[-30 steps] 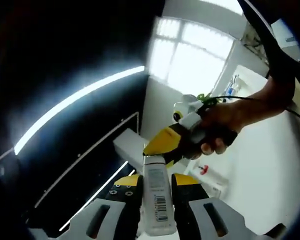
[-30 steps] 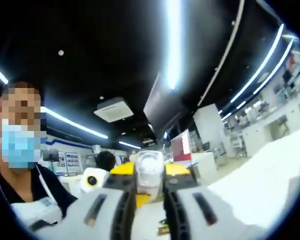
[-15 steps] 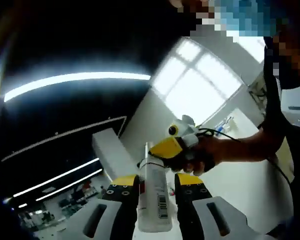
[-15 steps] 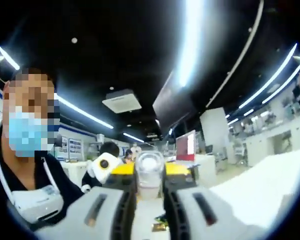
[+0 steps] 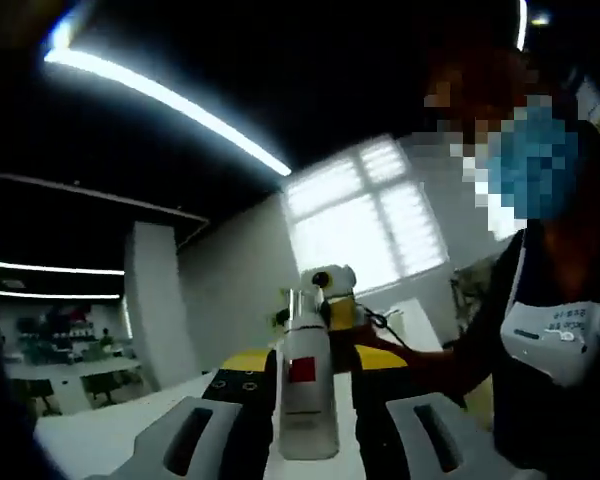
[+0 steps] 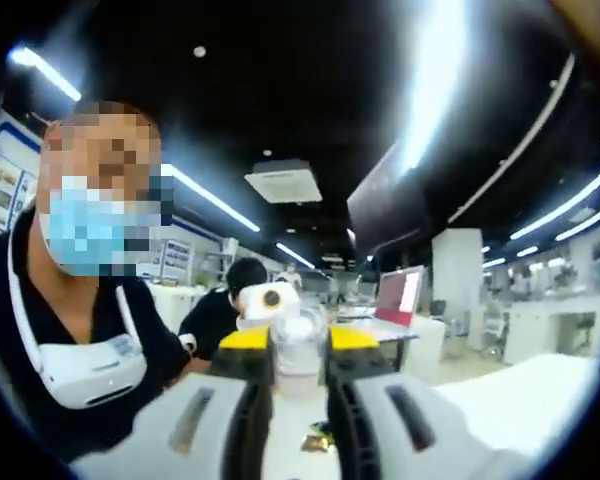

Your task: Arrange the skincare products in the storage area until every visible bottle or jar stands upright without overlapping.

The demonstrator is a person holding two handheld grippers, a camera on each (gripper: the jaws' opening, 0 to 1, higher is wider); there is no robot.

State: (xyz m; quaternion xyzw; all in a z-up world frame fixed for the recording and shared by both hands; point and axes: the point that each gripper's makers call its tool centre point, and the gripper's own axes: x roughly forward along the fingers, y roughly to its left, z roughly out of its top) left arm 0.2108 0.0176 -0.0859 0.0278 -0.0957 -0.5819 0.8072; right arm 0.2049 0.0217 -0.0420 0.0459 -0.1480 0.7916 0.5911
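We've got the left gripper (image 5: 307, 372) clamped on a white plastic bottle with a red label (image 5: 307, 395), and the right gripper (image 6: 299, 352) pinching what's probably a clear-capped jar (image 6: 298, 345).

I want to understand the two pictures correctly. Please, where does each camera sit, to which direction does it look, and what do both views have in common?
Left gripper view: rides on the left gripper, looking along its jaws at a white bottle clamped between them; beyond it, the right gripper and the person's arm.
Right gripper view: rides on the right gripper, jaws closed on the clear cap; behind, the left gripper and the person's torso.
Shared: both grippers hold one bottle from opposite ends, facing each other.
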